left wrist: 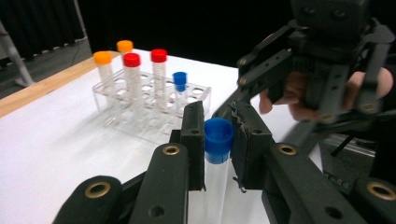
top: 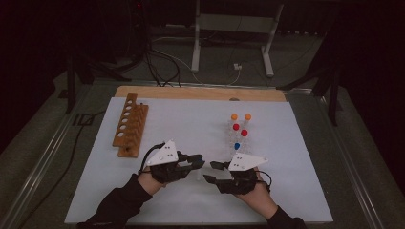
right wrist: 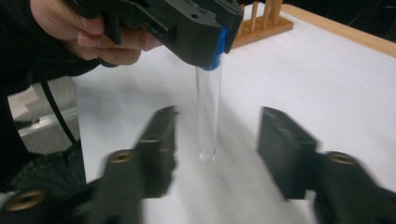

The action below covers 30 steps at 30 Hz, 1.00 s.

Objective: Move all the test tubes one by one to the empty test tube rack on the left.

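Wooden rack [top: 130, 125] far left on tabletop [top: 191, 124]. Left claw [left wrist: 217, 140] pinching blue-capped tube [left wrist: 218, 154] by cap, tube hanging upright, seemingly clear of tabletop. Right claw [right wrist: 217, 135] spread, jaws flanking tube's lower end, apart. Clear rack [top: 239, 131] beyond.

The white table [top: 200, 205] lies bare between the wooden rack [top: 130, 125] at the left and the clear rack [left wrist: 140, 123] at the right, leaving an open lane up the middle. The clear rack's 5 capped tubes [left wrist: 132, 77] stand upright, blocking any low pass there. Near the front edge, the left gripper [top: 198, 162] and right gripper [top: 211, 172] nearly meet, with the blue-capped tube [right wrist: 208, 109] hanging upright between the right one's spread jaws
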Each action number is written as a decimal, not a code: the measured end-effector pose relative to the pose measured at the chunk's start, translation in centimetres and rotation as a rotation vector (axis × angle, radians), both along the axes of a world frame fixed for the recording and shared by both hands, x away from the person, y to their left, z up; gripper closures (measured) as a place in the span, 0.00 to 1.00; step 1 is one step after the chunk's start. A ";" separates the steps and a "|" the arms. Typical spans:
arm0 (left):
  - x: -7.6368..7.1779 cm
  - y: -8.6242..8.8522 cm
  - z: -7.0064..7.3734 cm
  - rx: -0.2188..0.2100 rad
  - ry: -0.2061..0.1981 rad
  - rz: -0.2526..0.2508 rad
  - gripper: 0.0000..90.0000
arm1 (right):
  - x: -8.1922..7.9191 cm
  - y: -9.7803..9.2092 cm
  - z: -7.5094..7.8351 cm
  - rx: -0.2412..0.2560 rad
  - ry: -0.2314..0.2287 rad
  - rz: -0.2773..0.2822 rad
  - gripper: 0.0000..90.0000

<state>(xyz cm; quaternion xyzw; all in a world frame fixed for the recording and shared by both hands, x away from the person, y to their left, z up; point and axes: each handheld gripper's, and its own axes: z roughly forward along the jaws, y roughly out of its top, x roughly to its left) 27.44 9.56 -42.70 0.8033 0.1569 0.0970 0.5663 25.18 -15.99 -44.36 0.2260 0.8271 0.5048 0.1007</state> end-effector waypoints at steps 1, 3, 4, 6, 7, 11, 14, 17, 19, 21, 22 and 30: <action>0.1 0.1 0.1 0.000 -0.002 0.007 0.86 | 0.0 -0.1 0.1 0.007 0.003 -0.002 0.44; 0.3 0.5 0.3 -0.001 -0.004 0.016 0.86 | 0.0 -0.2 0.2 0.022 0.001 -0.018 0.36; 0.4 0.6 0.5 0.002 -0.007 0.023 0.86 | 0.0 -0.3 0.2 0.029 0.007 -0.021 0.33; 0.6 1.0 0.7 -0.001 -0.006 0.037 0.86 | 0.0 -0.4 0.3 0.045 0.005 -0.028 0.26; 0.7 1.2 0.8 0.001 -0.007 0.045 0.86 | 0.0 -0.5 0.3 0.047 0.007 -0.036 0.24; 1.2 1.9 1.0 0.014 -0.005 0.075 0.86 | 0.1 -0.8 0.4 0.065 0.012 -0.038 0.15; 1.5 2.5 1.3 0.014 -0.009 0.101 0.86 | 0.2 -1.1 0.4 0.086 0.018 -0.030 0.08; 1.9 3.1 1.5 0.019 -0.013 0.125 0.86 | 0.2 -1.3 0.4 0.103 0.016 -0.026 0.01; 2.2 3.5 1.7 0.022 -0.020 0.145 0.86 | 0.2 -1.3 0.4 0.105 0.023 -0.022 0.00; 2.5 4.1 2.0 0.026 -0.026 0.165 0.86 | 0.1 -1.3 0.4 0.104 0.014 -0.022 0.00; 2.7 4.3 2.1 0.027 -0.029 0.171 0.86 | 0.0 -1.2 0.4 0.101 0.016 -0.017 0.00; 4.6 6.8 4.0 0.007 -0.049 0.258 0.86 | -0.1 -1.2 0.5 0.105 0.000 -0.019 0.00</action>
